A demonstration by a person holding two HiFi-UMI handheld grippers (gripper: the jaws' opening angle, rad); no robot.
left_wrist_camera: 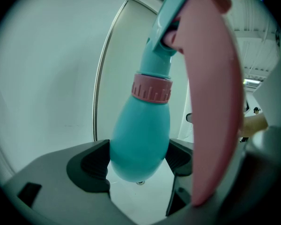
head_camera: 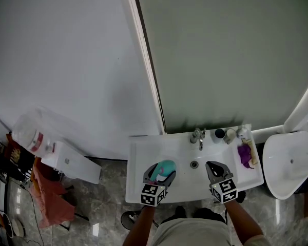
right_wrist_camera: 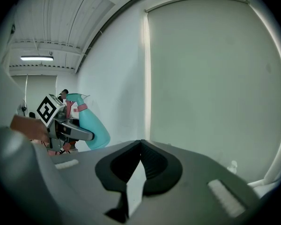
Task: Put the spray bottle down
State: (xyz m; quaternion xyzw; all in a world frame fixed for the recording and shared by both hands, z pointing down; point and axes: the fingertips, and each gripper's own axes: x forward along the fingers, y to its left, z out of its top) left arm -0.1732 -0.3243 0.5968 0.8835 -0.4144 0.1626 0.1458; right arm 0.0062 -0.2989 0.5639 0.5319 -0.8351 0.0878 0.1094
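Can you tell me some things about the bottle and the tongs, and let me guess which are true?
1. The left tongs hold the spray bottle. True.
2. The spray bottle is yellow. False: it is teal, with a pink trigger.
3. The right tongs are shut and hold nothing. True.
4. The spray bottle stands on the rim of the sink. False: it is up in the left tongs, over the sink.
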